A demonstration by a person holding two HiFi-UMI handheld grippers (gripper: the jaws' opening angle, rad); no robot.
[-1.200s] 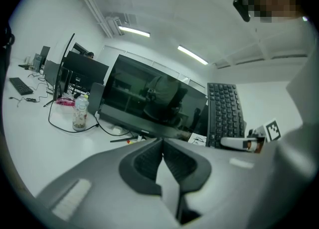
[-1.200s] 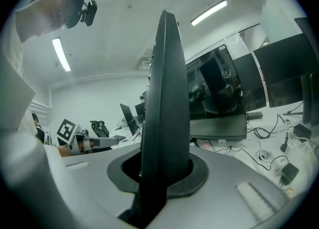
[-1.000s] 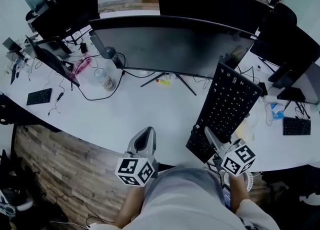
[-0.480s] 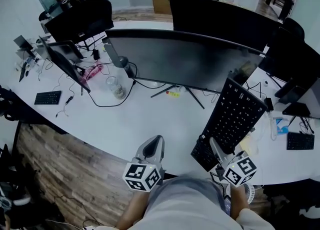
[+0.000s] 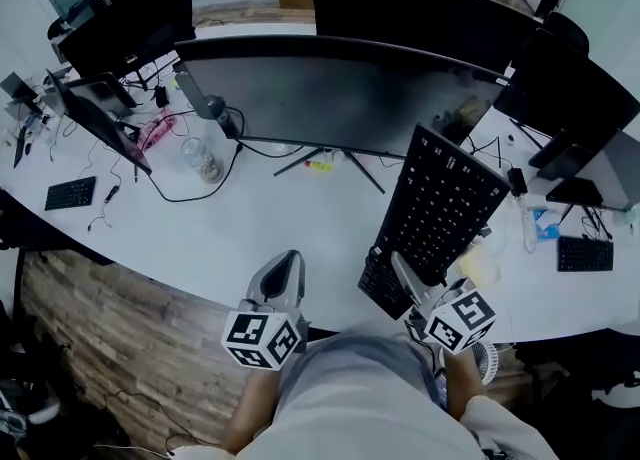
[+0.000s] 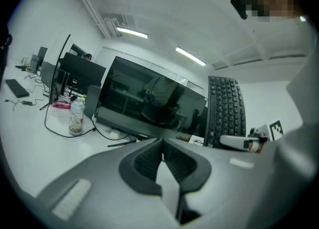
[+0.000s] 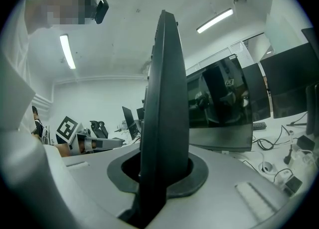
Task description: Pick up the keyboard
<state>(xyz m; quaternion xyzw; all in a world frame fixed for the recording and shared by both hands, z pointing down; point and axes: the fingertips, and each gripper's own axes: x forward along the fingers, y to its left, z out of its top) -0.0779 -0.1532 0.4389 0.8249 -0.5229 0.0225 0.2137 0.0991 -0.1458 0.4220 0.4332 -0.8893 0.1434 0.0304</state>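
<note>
Lying well off to the left of the left gripper (image 5: 289,260), a small keyboard (image 5: 70,192) sat flat on the white desk (image 5: 250,233) among loose cables. Nearer, ahead and to the left of that gripper, a clear plastic bottle (image 5: 200,160) stood upright beside a black cable. Straight ahead of both grippers a wide dark monitor (image 5: 340,93) stretched across the desk on its thin-legged stand. The left gripper hovered over the near desk edge, pointing forward, with its jaws pressed together and nothing between them. Just to its right the black keyboard (image 5: 440,213) was raised off the desk and tipped steeply on end, key side facing up and to the left. Its near short end was pinched in the right gripper (image 5: 402,270) and its far end reached toward the monitor's right corner. The right gripper's own view showed the keyboard edge-on, rising straight out from between jaws clamped on its two faces at a narrow spread. Well out to the right of that gripper a second small keyboard (image 5: 585,253) lay flat on the desk.
</note>
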